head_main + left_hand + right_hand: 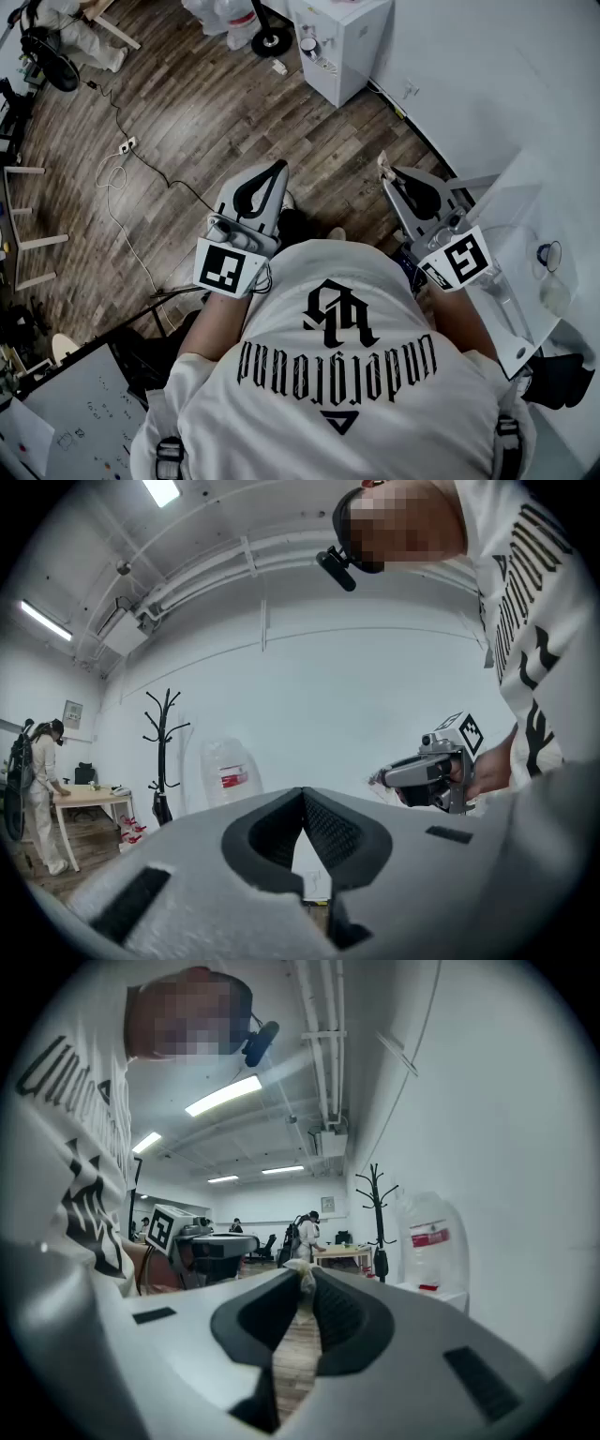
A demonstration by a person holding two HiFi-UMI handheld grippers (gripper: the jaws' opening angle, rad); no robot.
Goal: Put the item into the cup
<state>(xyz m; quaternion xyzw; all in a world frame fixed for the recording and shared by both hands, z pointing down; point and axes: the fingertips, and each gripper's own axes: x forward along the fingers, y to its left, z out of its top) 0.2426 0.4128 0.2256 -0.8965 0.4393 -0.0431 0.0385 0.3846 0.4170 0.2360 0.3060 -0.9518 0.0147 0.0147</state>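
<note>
1. Left gripper [302, 793]: jaws closed tip to tip with nothing between them, held level over wood floor [206, 122].
2. Right gripper [309, 1282]: jaws pinched on small pale item [303, 1269] at the tips, level.
3. Item is off the white table [525, 202], which is just right of the right gripper.

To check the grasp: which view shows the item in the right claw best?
The right gripper view: the item sits close, pinched in the right claw. Head view shows only a pale speck; left gripper view, too small to tell.
</note>
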